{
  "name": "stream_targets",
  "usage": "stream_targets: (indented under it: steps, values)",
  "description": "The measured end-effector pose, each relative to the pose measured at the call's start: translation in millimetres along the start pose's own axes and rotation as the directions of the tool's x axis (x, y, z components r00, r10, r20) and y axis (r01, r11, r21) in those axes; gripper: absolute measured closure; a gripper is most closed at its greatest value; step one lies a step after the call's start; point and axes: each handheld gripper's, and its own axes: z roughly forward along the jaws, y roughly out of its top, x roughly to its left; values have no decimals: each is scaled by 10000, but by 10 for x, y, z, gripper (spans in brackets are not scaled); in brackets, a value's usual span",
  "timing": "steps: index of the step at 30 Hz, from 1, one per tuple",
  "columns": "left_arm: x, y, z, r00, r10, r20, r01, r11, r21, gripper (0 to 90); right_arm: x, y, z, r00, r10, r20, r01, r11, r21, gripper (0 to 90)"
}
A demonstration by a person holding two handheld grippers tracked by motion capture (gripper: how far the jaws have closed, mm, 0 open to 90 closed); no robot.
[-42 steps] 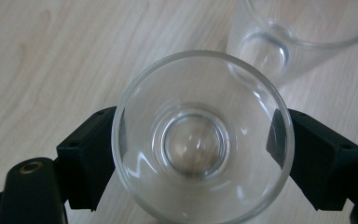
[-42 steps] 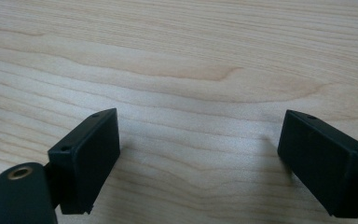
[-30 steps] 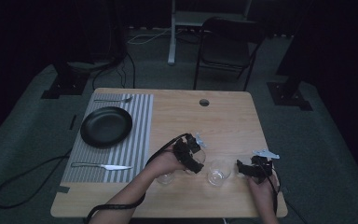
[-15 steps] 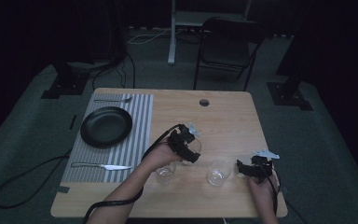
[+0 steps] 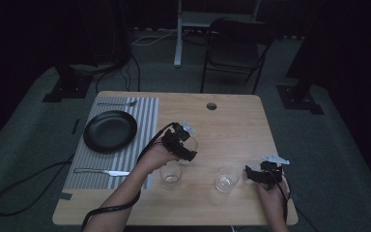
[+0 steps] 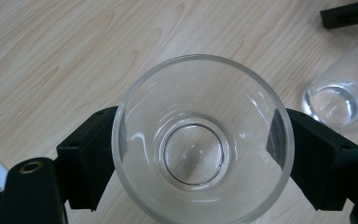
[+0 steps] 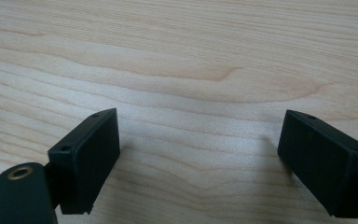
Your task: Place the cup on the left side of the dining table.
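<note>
High view: left gripper (image 5: pixel 186 145) at table (image 5: pixel 232 121) centre, clamped on clear glass (image 5: pixel 189 145); second glass (image 5: pixel 170 174) just at its 7 o'clock, third glass (image 5: pixel 226 178) at 4 o'clock; right gripper (image 5: pixel 252 175) beside third glass.
Left gripper view: jaws grasp glass rim from both sides.
Right gripper view: jaws spread wide, holding nothing, bare wood between.

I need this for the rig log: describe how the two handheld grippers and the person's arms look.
Both are black, blocky tools. The left gripper and right gripper each carry a pale grey three-cornered plate on top and trail a black cable. Their tongs end in flat, rectangular matte-black blocks with small screw holes; a brass-coloured ringed hole sits at the lower left of each gripper view. The forearms are bare, no sleeves visible.
</note>
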Motion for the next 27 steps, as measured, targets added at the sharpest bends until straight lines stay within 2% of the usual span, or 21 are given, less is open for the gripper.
stream_targets:
  steps: [7, 12, 19, 23, 27]
  values:
    - [97, -113, -65, 9997, -182, -145, 183, 9998, 93, 181, 0, 0, 0, 10000, 3, -1, -3, 10000, -1, 124]
    - [196, -221, -166, 9982, -530, -287, 529, 9986, -33, 181, 0, 0, 0, 10000, -1, 0, 1, 10000, 3, 124]
    - [310, -366, -293, 9949, -787, -625, 792, 9968, 56, 181, -1, 0, 0, 10000, -13, 5, 13, 10000, -6, 124]
    - [375, -470, -350, 9910, -1047, -837, 1055, 9944, 58, 181, -1, 0, 0, 10000, -14, 4, 14, 10000, -5, 124]
    - [434, -565, -399, 9891, -1118, -961, 1142, 9933, 191, 181, -1, 0, 0, 10000, -22, 6, 22, 10000, -6, 124]
